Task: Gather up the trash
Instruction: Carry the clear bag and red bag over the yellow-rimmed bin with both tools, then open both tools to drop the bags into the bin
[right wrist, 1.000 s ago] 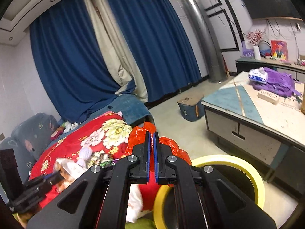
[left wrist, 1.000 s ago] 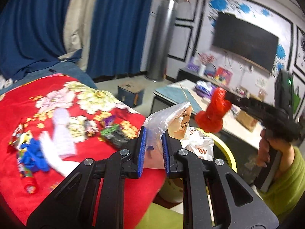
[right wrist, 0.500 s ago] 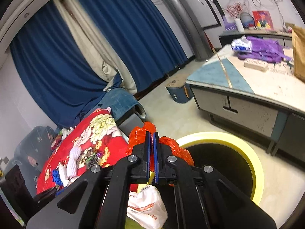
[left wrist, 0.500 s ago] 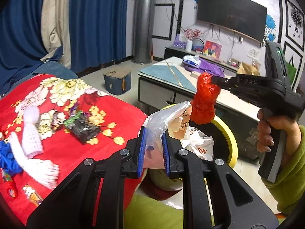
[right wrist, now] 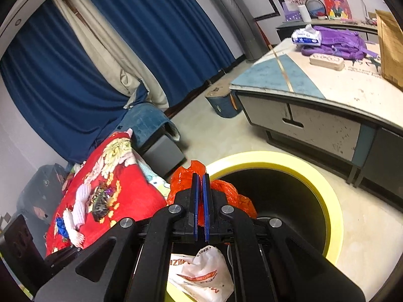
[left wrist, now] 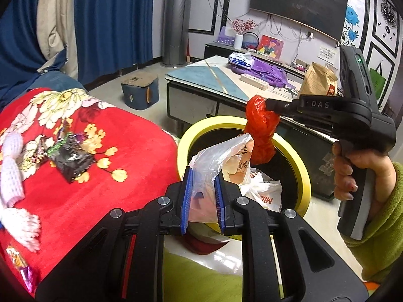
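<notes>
While both sets of tongs are clamped on something, that's two bits of trash in the air. The left tongs (left wrist: 202,196) are pinched on a clear plastic bag (left wrist: 216,161) with a white printed bag (left wrist: 262,193) bunched up with it, hanging over the near rim of the one yellow-rimmed bin (left wrist: 303,173). The right tongs (right wrist: 199,203) are squeezed tight on a crumpled red plastic bag (right wrist: 226,198), held above the bin's dark opening, just beside the clear bag. To the left there's a bed with one red flowered blanket (left wrist: 100,176), with one dark wrapper (left wrist: 71,156) and a white knitted thing (left wrist: 11,163) lying on it. Past the bin, a low counter (left wrist: 209,80) carries one purple bag (left wrist: 267,69) and one brown paper bag (left wrist: 318,83).
</notes>
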`<action>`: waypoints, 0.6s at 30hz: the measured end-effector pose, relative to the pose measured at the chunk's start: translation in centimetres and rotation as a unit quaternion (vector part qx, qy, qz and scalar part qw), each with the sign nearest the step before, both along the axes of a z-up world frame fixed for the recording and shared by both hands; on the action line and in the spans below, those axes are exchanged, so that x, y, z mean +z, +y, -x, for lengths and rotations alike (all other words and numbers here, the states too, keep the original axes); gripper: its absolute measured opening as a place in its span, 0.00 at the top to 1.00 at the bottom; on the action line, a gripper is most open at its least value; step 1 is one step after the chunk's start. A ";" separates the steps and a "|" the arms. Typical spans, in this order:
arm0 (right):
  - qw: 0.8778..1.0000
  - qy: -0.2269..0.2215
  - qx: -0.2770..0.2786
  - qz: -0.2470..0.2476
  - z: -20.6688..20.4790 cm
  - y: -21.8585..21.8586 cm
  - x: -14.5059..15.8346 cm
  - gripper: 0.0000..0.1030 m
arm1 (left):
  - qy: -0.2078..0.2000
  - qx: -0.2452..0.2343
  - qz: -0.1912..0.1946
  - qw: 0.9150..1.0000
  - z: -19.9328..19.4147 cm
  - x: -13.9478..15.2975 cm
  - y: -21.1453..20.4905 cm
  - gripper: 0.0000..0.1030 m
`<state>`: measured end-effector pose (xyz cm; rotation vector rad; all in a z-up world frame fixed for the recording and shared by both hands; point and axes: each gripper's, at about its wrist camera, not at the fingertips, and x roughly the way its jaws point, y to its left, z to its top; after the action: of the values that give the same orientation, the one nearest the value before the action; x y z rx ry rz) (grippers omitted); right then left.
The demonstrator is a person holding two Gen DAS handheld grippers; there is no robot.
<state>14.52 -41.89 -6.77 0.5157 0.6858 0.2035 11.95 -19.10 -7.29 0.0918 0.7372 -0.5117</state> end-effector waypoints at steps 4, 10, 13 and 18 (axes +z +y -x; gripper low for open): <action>1.000 0.007 -0.008 -0.008 0.0 -0.6 -0.7 0.95 | 0.005 -0.004 -0.003 1.000 0.0 -0.4 -0.5 0.89; 1.000 0.015 -0.021 -0.014 0.0 -1.2 -1.2 0.74 | 0.018 0.003 0.018 1.000 -0.5 -0.6 0.0 0.50; 0.999 0.018 -0.028 -0.009 0.0 -1.4 -1.4 0.65 | 0.016 0.014 0.030 0.999 -0.5 -0.1 0.5 0.28; 0.999 0.015 -0.037 -0.001 0.2 -1.5 -1.2 0.56 | -0.009 0.031 0.054 0.998 0.2 1.4 2.1 0.11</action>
<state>14.29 -43.38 -8.00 0.5458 0.6940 0.1264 11.78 -16.98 -5.85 -0.0277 0.6913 -0.4907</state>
